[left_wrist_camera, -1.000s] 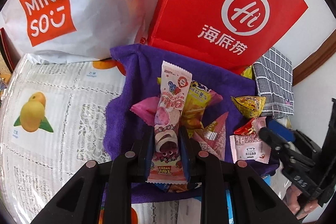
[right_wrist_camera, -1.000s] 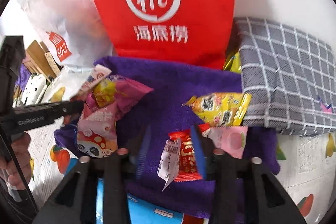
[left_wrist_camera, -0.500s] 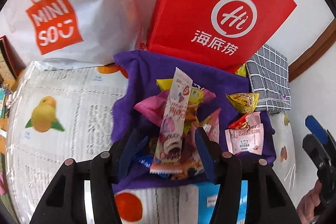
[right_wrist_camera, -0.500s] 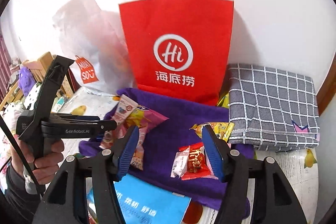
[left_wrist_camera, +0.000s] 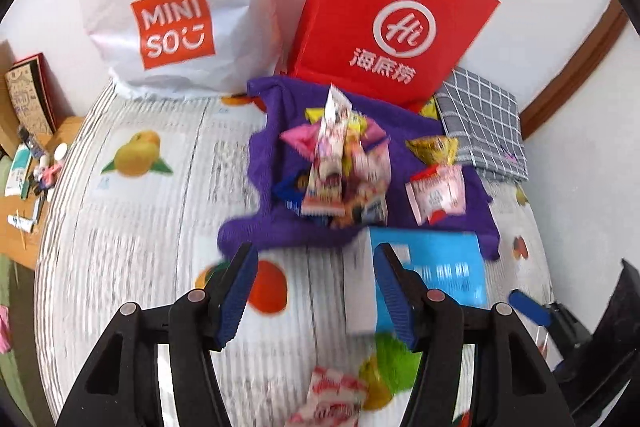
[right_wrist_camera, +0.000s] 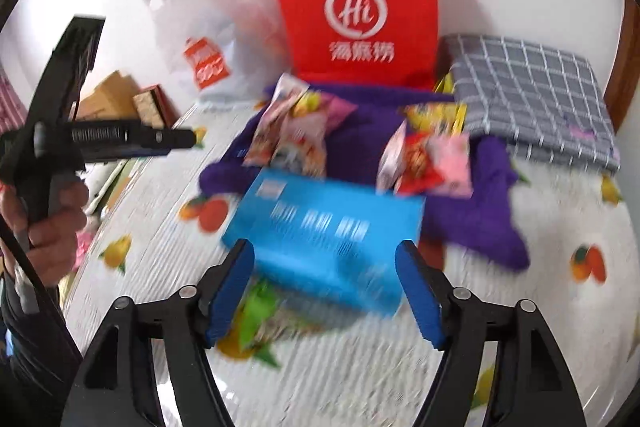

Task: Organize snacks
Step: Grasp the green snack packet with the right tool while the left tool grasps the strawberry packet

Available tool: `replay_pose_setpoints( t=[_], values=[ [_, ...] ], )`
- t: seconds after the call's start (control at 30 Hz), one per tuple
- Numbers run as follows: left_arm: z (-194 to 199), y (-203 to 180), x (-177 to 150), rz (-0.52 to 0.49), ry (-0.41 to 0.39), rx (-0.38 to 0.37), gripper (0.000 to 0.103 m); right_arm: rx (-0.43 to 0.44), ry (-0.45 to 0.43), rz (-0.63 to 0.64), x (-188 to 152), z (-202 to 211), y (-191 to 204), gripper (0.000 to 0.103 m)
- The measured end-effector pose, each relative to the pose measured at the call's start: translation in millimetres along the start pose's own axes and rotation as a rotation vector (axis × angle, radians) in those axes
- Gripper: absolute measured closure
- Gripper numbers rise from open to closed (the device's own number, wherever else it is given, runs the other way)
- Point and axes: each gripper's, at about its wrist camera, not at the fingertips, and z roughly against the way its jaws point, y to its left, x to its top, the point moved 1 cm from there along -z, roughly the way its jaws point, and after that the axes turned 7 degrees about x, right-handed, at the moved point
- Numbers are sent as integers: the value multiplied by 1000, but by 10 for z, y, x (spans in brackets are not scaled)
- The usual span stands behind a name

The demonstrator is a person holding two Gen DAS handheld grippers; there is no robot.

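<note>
On the rumpled purple cloth [left_wrist_camera: 276,131], two heaps of bright foil snack packets [left_wrist_camera: 340,163] lay gathered — both the left gripper [left_wrist_camera: 312,287] and right gripper [right_wrist_camera: 326,291] had just opened, empty; one red-and-white packet [left_wrist_camera: 332,395] remained apart.
</note>
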Motion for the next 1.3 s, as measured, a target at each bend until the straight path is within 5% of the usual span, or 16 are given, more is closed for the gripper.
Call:
replay_pose_setpoints(
  t=[0.27,0.6,0.67,1.3],
  values=[
    [206,184,-463,-7,11,-10,45,-24,48,-23,-477,-267,238,29],
    [336,435,-859,10,17,15,45,-113,27,-46,-548,-666,316,29],
    [326,444,-912,15,23,8,45,-105,29,-27,-568,-650,348,45],
    [-234,-104,-1287,-84,149,-20,45,-158,-110,-128,-1014,515,-110,48]
  ],
)
